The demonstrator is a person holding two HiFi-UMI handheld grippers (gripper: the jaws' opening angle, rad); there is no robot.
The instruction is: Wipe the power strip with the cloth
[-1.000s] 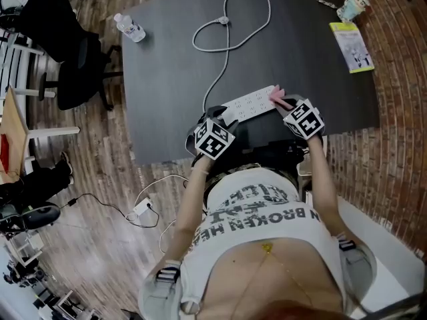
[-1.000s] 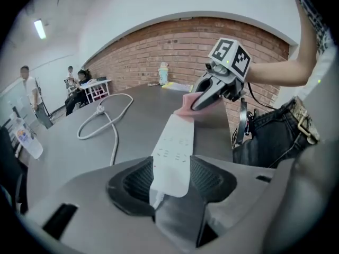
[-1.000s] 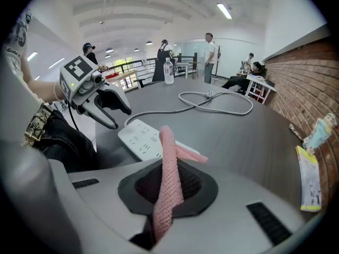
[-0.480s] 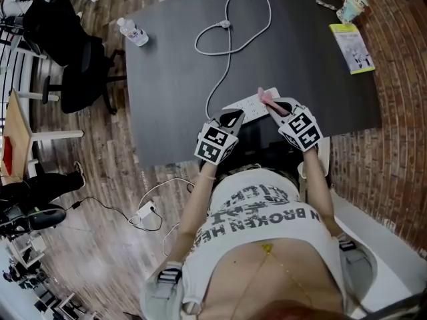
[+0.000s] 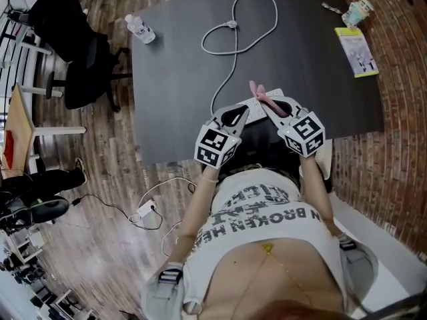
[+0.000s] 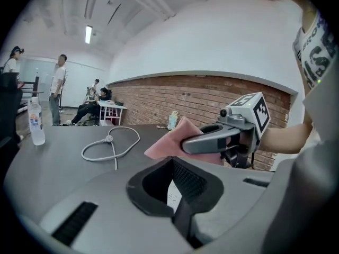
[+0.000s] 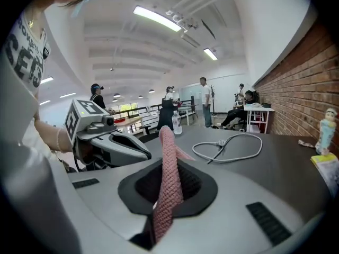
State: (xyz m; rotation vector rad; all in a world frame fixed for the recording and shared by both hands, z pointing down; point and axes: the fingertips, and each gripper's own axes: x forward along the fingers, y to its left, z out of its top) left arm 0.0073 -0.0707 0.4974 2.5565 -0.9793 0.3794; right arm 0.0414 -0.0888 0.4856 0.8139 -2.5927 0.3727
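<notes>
At the far left of the dark table (image 5: pixel 173 79) a bottle (image 5: pixel 140 29) stands near the corner. A black chair (image 5: pixel 77 59) sits on the wood floor just beyond that edge. Right of the bottle, the cable (image 5: pixel 237 25) makes a loop at the far middle. From there it runs toward the near edge and ends at the left gripper (image 5: pixel 239 112).

The left gripper is at the near edge, pointing right and slightly away. Its jaws are drawn together on the left end of the strip (image 5: pixel 254 103), the end where the cable goes in. In the left gripper view only a thin white sliver of the strip shows between the dark pads. The rest of the strip reaches out to the right of those jaws, slanting toward the far right, and bridges the space between the two grippers.

The cloth (image 7: pixel 168 165), pink and knitted, is pinched in the right gripper (image 5: pixel 275 107). Its jaws are closed on the cloth, which passes up between the pads as a narrow band. The cloth pokes out beyond the fingertips, over the strip's right half. I can't tell whether the cloth touches the strip. The right gripper comes in from the right, its tips pointing left toward the left gripper's, close to them but apart.

Well to the right, by the far-right corner, lies a yellow booklet (image 5: pixel 360 52). Just beyond it is a figurine (image 5: pixel 357 9).
</notes>
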